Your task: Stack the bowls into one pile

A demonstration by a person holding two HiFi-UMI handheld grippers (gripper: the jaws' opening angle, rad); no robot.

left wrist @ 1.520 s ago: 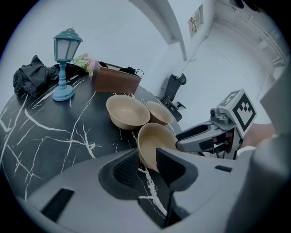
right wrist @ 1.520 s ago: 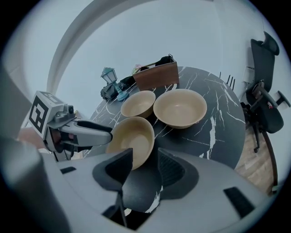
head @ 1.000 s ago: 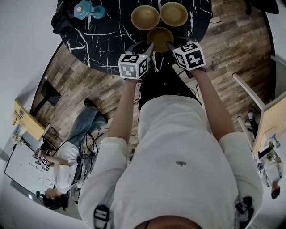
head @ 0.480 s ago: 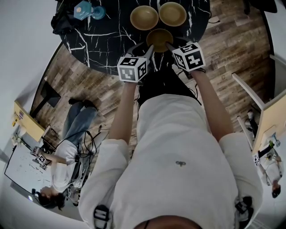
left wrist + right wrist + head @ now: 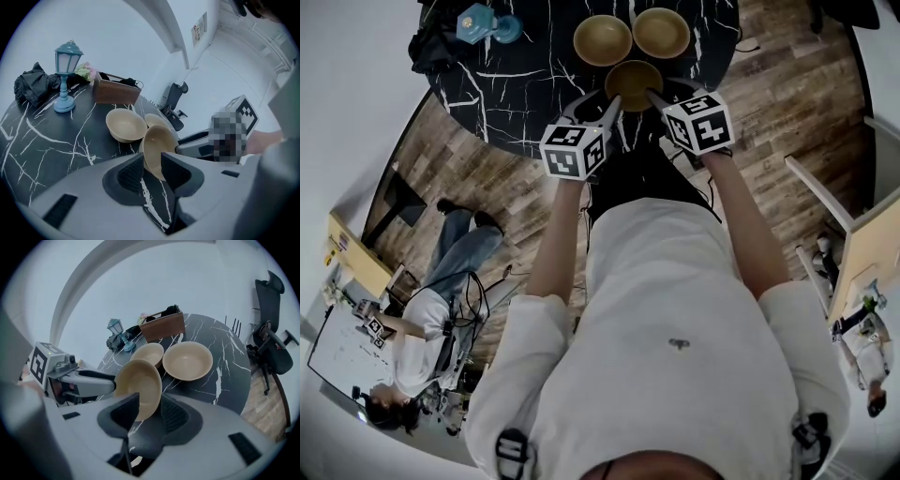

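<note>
**Operator:** Tool status?

**Guide:** Your left gripper (image 5: 152, 169) is closed on the left rim of the near bowl (image 5: 157, 143), with the bowl's wall between its pads. Your right gripper (image 5: 149, 411) is closed on the opposite rim of the same bowl. The rim keeps each pair of jaws from meeting. You hold one bowl with two tools.

**Operator:** Where is that bowl?

**Guide:** It is at the near edge of the tabletop (image 5: 516, 84). It is tilted, not level. Its base looks clear of the tabletop, but your jaws hide its lowest part, so treat that as a judgement.

**Operator:** What is done so far?

**Guide:** No bowl is stacked yet. The far-left bowl (image 5: 603, 39) and the far-right bowl (image 5: 662, 32) stand empty, side by side, further in from the near bowl, toward the far right edge. All three bowls are apart from one another.

**Operator:** What is left?

**Guide:** Two placements remain, by this reading.
1. Set the near bowl into one far bowl.
2. Bring the last bowl into the same pile.

You are in the pick-up of the first step, so the task is at an early stage. The lantern (image 5: 476, 19) stands at the far left edge, well apart from the bowls, and is not in your way.
</note>
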